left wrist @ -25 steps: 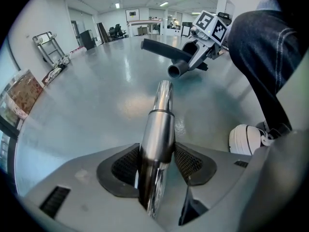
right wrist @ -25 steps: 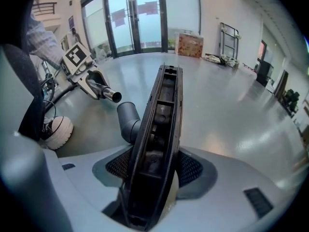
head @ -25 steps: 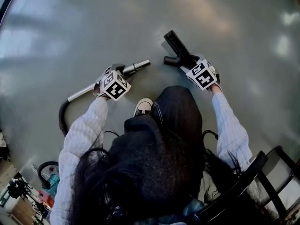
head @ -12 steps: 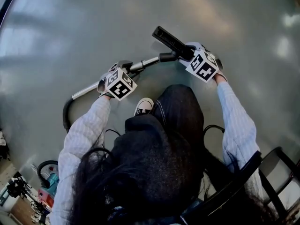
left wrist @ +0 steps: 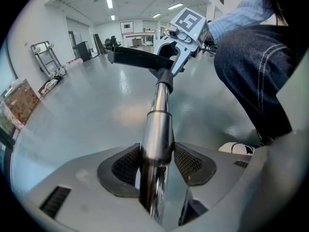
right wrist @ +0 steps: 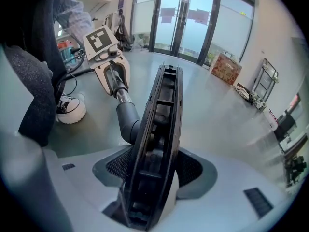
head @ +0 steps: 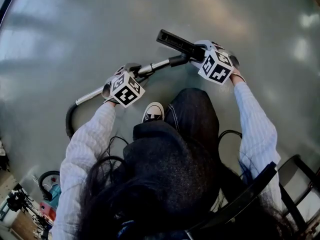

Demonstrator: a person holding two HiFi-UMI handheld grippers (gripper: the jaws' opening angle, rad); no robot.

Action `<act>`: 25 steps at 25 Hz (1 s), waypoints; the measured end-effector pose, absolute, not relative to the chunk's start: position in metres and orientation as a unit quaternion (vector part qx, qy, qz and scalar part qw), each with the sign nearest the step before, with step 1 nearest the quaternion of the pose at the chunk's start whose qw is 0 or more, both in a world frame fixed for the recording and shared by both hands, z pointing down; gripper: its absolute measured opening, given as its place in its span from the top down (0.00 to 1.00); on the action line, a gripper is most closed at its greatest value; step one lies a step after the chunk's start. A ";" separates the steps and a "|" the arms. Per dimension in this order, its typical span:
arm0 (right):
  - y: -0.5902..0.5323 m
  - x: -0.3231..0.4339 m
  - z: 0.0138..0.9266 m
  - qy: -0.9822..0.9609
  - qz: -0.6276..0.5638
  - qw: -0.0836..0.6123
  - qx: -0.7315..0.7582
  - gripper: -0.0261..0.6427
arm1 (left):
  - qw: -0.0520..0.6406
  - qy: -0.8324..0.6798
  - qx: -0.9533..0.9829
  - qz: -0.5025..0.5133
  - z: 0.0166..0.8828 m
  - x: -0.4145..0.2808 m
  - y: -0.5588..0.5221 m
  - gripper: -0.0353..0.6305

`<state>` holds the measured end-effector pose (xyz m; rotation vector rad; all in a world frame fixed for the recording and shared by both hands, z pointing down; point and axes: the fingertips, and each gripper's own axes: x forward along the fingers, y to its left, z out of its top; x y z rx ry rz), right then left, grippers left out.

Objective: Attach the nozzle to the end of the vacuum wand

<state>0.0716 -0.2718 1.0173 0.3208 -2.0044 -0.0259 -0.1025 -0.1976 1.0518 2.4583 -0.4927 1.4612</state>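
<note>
My left gripper (head: pixel 131 75) is shut on the silver metal vacuum wand (left wrist: pixel 158 129), which runs away from its jaws toward the right gripper. The wand's far end sits inside the grey neck (right wrist: pixel 126 120) of the black floor nozzle (right wrist: pixel 159 144). My right gripper (head: pixel 200 54) is shut on that flat nozzle, held on edge with its underside facing the camera. In the head view the wand (head: pixel 155 67) and nozzle (head: pixel 175 42) form one line between the grippers, above the floor. The black hose (head: pixel 70 121) curves off the wand's rear end at the left.
A glossy grey floor (head: pixel 100 19) lies all around. The person's knee in dark jeans (head: pixel 192 114) and a white-toed shoe (head: pixel 153 112) sit just below the grippers. A black chair (head: pixel 260 194) stands at the lower right; cables and a red device (head: pixel 50 204) at the lower left.
The right gripper lifted the nozzle from the floor and swung it left onto the wand's end. The left gripper raised the wand slightly; wand and nozzle were apart, now joined.
</note>
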 end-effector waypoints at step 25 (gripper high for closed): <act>-0.273 0.072 0.996 -0.828 -0.059 0.546 0.112 0.57 | 0.081 -0.135 0.842 0.516 1.038 -0.093 -0.192 0.62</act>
